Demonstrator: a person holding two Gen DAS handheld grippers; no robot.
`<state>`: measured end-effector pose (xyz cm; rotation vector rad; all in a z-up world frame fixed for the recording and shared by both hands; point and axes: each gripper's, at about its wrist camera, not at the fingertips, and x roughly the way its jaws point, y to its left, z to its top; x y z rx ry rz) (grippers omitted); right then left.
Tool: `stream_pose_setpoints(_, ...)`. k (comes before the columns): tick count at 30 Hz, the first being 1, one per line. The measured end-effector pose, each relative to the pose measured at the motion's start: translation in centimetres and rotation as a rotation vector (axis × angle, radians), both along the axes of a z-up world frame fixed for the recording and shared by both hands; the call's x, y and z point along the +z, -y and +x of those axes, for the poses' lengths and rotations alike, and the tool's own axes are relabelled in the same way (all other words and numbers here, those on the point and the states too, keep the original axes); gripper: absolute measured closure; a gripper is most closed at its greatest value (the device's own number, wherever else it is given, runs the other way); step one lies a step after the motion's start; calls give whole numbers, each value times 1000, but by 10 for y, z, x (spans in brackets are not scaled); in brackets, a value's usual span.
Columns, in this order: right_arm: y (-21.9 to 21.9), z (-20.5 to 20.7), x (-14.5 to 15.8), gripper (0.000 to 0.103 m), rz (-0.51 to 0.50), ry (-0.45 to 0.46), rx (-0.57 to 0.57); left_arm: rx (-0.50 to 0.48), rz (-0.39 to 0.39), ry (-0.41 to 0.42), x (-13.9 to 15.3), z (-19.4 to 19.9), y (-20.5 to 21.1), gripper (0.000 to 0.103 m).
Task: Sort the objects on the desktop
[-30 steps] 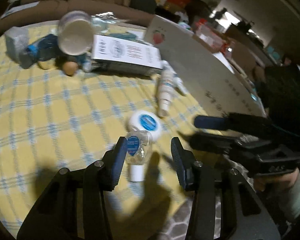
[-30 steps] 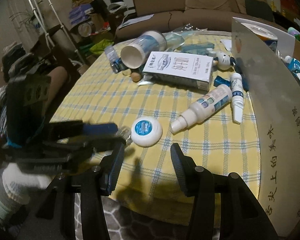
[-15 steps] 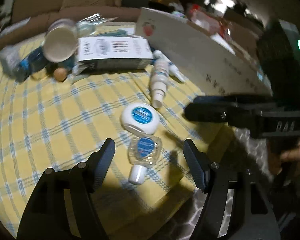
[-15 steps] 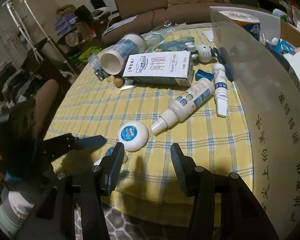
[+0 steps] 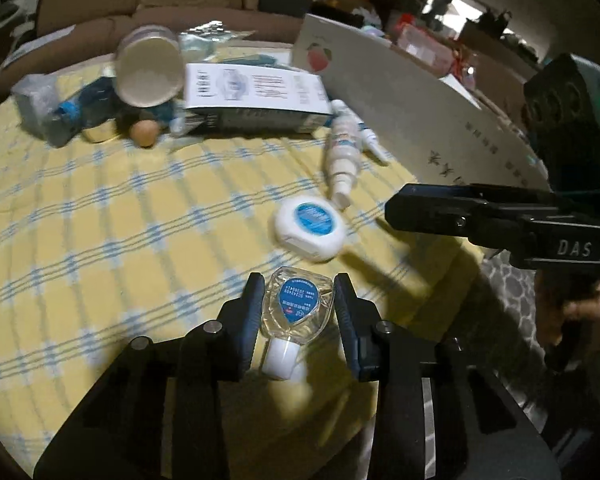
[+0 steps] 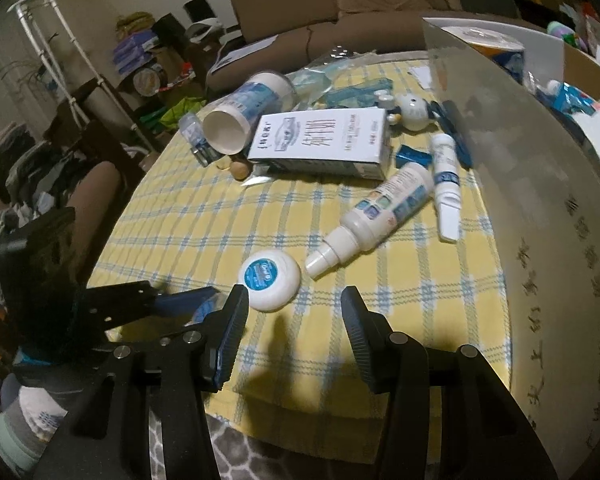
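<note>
My left gripper [image 5: 296,312] is closing on the small clear bottle [image 5: 296,308], which lies between its pads at the near edge of the yellow checked cloth [image 5: 100,216], white cap toward me, long axis along the fingers. I judge the pads touch its sides. My right gripper [image 6: 294,320] hovers half open and empty, farther from the bottle. Just beyond the bottle sits the round white floss case [image 5: 310,226], then the spray bottle [image 5: 342,152] and white carton [image 5: 256,96]. "DAS" reads on the right gripper; the bottle's blue label is unreadable.

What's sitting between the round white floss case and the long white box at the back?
The white spray bottle lies tipped over between the floss case and the box, nozzle toward the case. Otherwise only bare checked cloth. The right wrist view shows it best.
</note>
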<state>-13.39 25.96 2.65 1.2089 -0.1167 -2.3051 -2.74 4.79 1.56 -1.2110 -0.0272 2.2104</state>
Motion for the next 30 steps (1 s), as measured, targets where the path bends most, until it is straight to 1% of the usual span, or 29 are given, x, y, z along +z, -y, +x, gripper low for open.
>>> stream_pose_setpoints(3, 16, -2, -6, 52, 42, -17, 53, 23, 2, 12, -1, 3, 18, 70)
stream_pose_setpoints(5, 26, -5, -12, 52, 63, -26, 83, 26, -13, 8, 0, 5, 24, 70)
stream_pose_setpoints(8, 36, -13, -22, 51, 87, -38, 107, 26, -7, 16, -1, 5, 27, 70)
stream_pose_setpoints(10, 41, -17, -27, 49, 90, -49, 117, 26, -3, 18, -1, 3, 25, 66)
stream_pose_setpoints(12, 47, -18, -31, 49, 114, -75, 137, 20, -23, 4, -1, 3, 21, 65)
stream_pose_setpoints(14, 53, -16, -32, 51, 158, -106, 155, 6, -45, -20, -1, 5, 16, 66)
stream_pose_setpoints(15, 56, -14, -32, 55, 183, -122, 164, 1, -47, -27, -2, 5, 15, 66)
stream_pose_setpoints(17, 57, -12, -30, 56, 193, -131, 168, 2, -34, -27, -1, 4, 16, 70)
stream_pose_setpoints(18, 55, -13, -29, 56, 187, -128, 162, 3, -22, -23, -1, 4, 17, 70)
stream_pose_setpoints(22, 42, -12, -10, 56, 115, -126, 115, 3, 5, -29, 8, 5, 15, 70)
stream_pose_setpoints(26, 24, -7, 20, 56, 58, -135, 82, -3, 37, -48, 26, 5, 4, 71)
stream_pose_setpoints(28, 14, -4, 37, 56, 47, -142, 61, -22, 58, -56, 39, 5, -8, 72)
stream_pose_setpoints(30, -6, -2, 61, 56, 26, -158, 25, -51, 86, -73, 60, 2, -26, 74)
